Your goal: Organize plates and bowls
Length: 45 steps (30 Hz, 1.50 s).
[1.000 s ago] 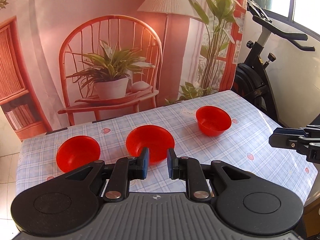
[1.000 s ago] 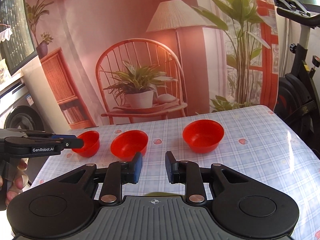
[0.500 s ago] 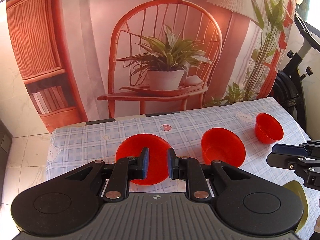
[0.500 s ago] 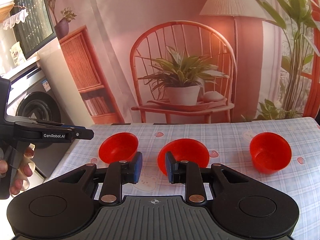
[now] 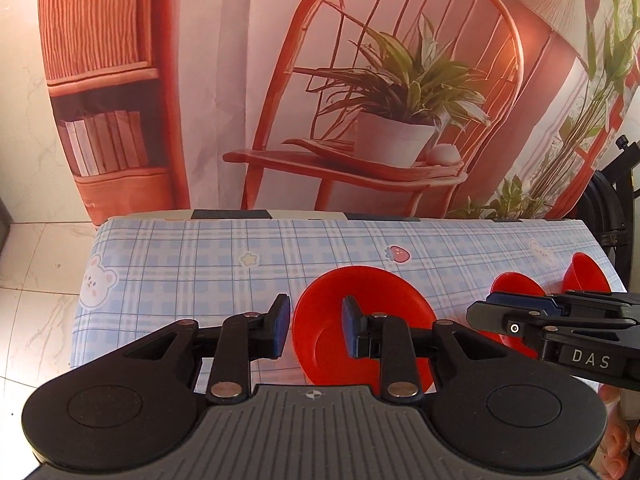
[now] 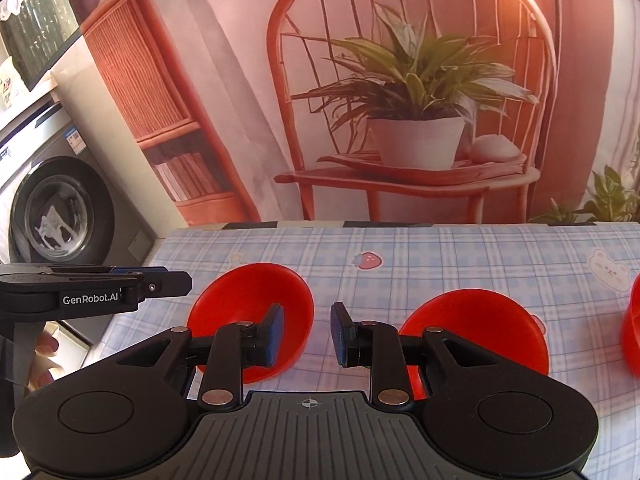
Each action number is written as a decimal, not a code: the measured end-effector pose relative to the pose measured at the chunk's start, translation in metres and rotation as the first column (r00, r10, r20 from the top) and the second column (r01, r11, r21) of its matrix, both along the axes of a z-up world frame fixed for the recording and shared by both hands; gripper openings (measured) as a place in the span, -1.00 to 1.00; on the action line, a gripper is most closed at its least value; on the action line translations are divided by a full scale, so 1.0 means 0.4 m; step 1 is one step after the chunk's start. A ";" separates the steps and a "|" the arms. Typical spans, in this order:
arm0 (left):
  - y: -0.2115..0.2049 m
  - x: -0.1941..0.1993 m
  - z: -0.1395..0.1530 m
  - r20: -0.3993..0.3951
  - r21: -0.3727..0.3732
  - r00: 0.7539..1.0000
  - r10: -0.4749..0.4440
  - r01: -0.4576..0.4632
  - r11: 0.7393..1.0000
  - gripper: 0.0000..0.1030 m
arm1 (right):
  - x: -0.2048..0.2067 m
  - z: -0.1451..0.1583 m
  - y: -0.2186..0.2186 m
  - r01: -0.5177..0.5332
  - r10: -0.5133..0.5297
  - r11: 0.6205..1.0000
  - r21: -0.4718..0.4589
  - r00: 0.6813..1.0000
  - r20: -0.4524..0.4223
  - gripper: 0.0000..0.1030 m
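Three red bowls stand in a row on the blue checked tablecloth. In the left wrist view the leftmost bowl lies just beyond my left gripper. Its jaws are opening, and the bowl's left rim shows in the gap with no pad pressing on it. The middle bowl and the right bowl sit partly behind my right gripper. In the right wrist view my right gripper hovers over the gap between the leftmost bowl and the middle bowl, narrowly open and holding nothing. The third bowl is cut off by the frame edge.
A printed backdrop of a chair and potted plant hangs behind the table's far edge. A washing machine stands left of the table and an exercise bike to the right. My left gripper juts in beside the table's left edge.
Both views have swung left and sunk towards the table, so the bowls look larger and nearer. The left jaws stand wider apart than before. The right jaws keep the same gap.
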State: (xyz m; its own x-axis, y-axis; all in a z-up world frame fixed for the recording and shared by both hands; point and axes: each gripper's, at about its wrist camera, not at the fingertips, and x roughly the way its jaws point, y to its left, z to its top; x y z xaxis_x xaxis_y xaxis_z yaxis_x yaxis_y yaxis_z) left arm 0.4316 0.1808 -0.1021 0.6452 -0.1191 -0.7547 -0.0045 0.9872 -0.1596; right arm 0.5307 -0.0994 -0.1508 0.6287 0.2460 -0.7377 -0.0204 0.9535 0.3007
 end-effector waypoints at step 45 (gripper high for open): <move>-0.137 -0.167 0.038 0.022 0.040 0.980 0.198 -0.199 0.979 -0.77 | -0.109 -0.025 -0.023 0.041 -0.025 0.989 0.140 0.993 -0.118 -0.84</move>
State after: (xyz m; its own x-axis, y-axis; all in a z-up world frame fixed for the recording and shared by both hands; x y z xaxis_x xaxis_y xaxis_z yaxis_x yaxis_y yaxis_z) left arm 0.3650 0.1260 -0.0871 0.6663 0.0443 -0.7444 -0.1986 0.9727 -0.1198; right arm 0.4869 -0.1086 -0.1606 0.5505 0.3340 -0.7651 0.0532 0.9006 0.4314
